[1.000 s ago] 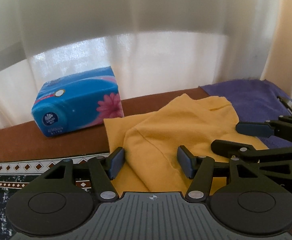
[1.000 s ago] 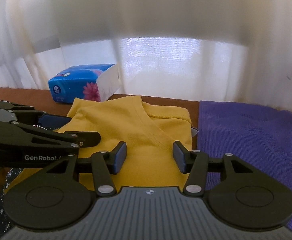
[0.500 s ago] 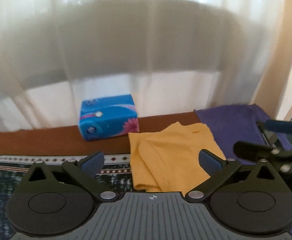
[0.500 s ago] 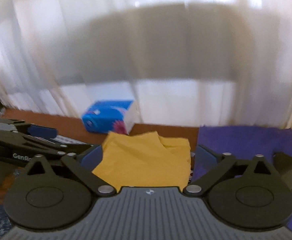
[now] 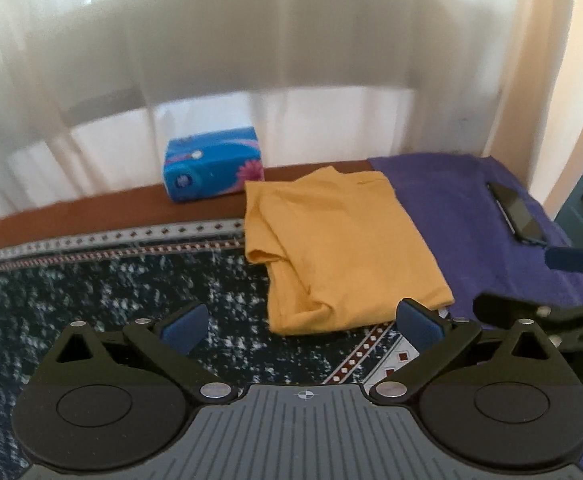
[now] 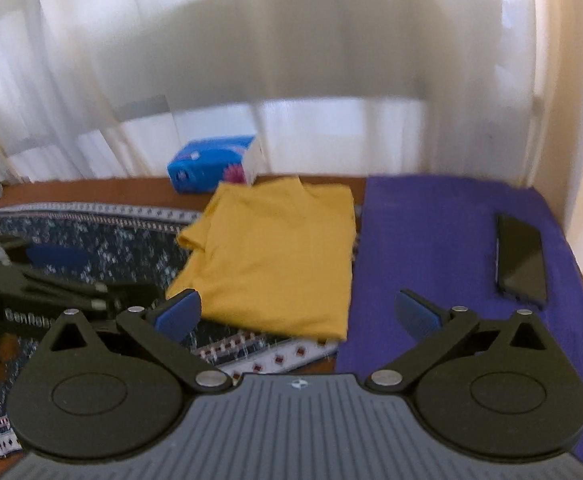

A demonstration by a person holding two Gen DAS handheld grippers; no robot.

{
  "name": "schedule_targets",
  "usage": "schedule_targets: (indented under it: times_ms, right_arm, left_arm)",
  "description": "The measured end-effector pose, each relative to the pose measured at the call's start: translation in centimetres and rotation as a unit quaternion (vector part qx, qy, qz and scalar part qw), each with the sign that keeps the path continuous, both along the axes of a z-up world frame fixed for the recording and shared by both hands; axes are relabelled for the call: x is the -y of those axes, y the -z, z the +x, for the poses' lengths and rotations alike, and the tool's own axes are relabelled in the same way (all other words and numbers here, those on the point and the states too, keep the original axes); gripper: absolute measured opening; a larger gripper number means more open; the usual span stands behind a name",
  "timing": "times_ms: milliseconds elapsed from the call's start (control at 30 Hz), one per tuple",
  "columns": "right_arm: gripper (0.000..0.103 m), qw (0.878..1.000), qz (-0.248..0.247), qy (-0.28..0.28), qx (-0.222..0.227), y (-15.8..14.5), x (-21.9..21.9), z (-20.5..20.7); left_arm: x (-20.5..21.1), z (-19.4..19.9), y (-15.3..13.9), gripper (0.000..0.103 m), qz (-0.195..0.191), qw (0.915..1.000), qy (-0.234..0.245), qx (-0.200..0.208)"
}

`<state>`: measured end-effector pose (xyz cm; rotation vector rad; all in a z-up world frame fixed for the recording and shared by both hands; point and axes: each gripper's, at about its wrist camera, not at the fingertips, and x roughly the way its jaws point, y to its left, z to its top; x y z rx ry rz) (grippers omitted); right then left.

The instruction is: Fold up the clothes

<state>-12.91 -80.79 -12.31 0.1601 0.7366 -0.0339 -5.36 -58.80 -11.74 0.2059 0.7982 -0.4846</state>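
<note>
**Tongs released above folded shirt**

We hold our left tongs (image 5: 302,322) and right tongs (image 6: 297,312) spread wide, grasping nothing. Beyond them the folded yellow shirt (image 6: 279,256) lies on the worktop's patterned cloth (image 5: 91,280), between a tissue box (image 5: 211,170) and purple cloth (image 6: 431,240) bearing a phone (image 6: 521,258).

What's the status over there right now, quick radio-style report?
Both hand-held grippers, left and right, open, empty. Yellow shirt folded, lying flat. Phone on purple cloth, clear of shirt.

Each wrist camera looks forward and downward along its own spread fingers, from above the table. Both views share the folded yellow shirt (image 5: 343,248) and tissue box (image 5: 211,170).
</note>
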Motion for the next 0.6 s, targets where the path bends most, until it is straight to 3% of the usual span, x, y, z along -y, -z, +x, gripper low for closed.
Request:
schedule_targets:
  times_ms: [100, 200, 600]
  right_arm:
    - [0.103, 1.000, -0.003, 0.003, -0.015, 0.4, -0.3, -0.6]
    - [0.103, 1.000, -0.011, 0.000, -0.020, 0.3, -0.4, -0.4]
    - [0.103, 0.999, -0.017, -0.013, -0.038, 0.4, -0.8, 0.5]
  left_arm:
    - [0.0, -0.1, -0.7, 0.103, -0.004, 0.9999, -0.008, 0.014]
    - [-0.1, 0.4, -1.1, 0.103, -0.016, 0.9998, -0.015, 0.002]
    - [-0.1, 1.2, -1.0, 0.103, -0.002, 0.9995, -0.029, -0.011]
